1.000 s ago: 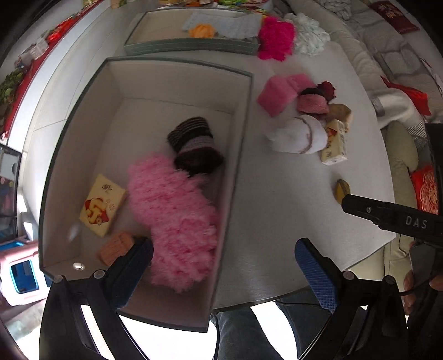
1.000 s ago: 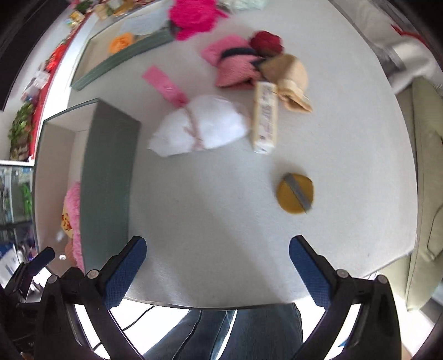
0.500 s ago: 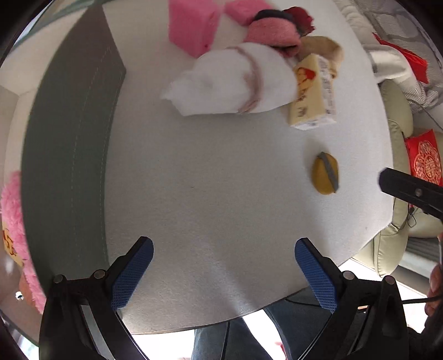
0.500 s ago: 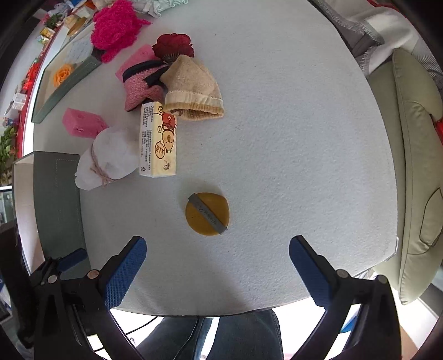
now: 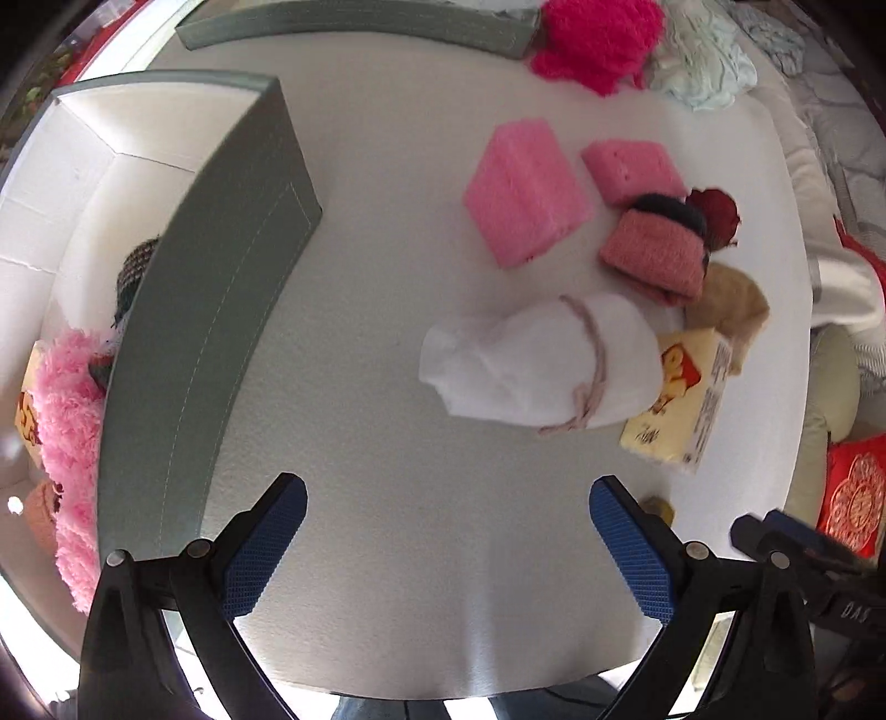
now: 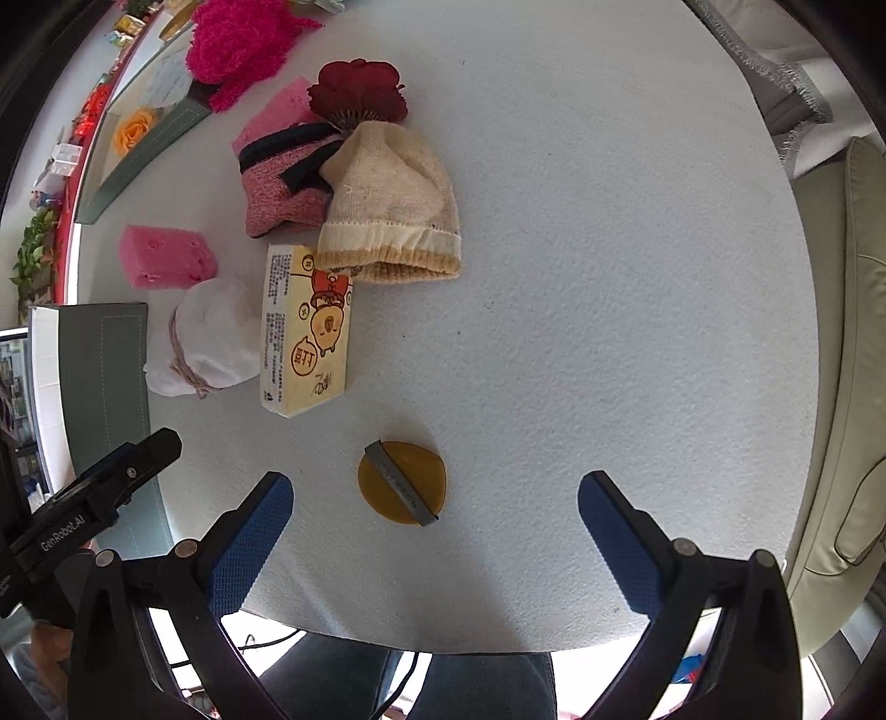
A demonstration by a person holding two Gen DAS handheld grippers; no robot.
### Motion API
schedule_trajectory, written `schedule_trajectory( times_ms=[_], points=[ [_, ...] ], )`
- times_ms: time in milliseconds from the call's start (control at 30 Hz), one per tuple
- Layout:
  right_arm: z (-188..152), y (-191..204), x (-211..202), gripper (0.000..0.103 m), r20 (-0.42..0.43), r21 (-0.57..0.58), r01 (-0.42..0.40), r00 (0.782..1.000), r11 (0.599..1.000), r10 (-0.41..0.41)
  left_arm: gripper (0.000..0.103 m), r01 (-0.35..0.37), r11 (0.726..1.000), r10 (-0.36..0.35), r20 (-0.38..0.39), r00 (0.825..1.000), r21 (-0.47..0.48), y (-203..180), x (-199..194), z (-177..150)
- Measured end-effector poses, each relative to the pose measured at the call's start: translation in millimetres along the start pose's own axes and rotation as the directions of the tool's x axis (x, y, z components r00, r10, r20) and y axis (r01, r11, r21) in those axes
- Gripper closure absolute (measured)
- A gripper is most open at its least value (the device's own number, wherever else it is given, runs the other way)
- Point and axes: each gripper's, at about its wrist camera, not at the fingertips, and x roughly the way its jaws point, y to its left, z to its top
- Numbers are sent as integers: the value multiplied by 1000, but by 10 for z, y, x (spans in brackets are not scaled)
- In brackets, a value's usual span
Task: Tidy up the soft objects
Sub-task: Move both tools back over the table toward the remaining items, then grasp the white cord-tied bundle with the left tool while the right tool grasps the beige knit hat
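Observation:
My left gripper is open and empty above the white table, short of a white cloth bundle tied with pink string. Beyond it lie two pink sponges, a folded pink knit, a beige hat and a yellow tissue pack. My right gripper is open and empty, with a round yellow puff lying between and just ahead of its fingers. The right wrist view also shows the tissue pack, the beige hat and the white bundle.
A grey-green bin stands at the left and holds a fluffy pink item and a dark knit hat. A second bin stands at the back, beside a magenta fluffy item. A sofa borders the table's right edge.
My left gripper has swung from over the bin to over the table, facing the white bundle. My right gripper has moved right and closer to the yellow puff.

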Motion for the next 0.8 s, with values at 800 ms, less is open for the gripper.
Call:
schedule_trajectory(
  times_ms=[800],
  points=[
    [188, -270, -45, 0, 15, -60, 11, 1000, 998, -10, 0, -104, 973, 96, -49, 994, -206, 70, 275, 77]
  ],
)
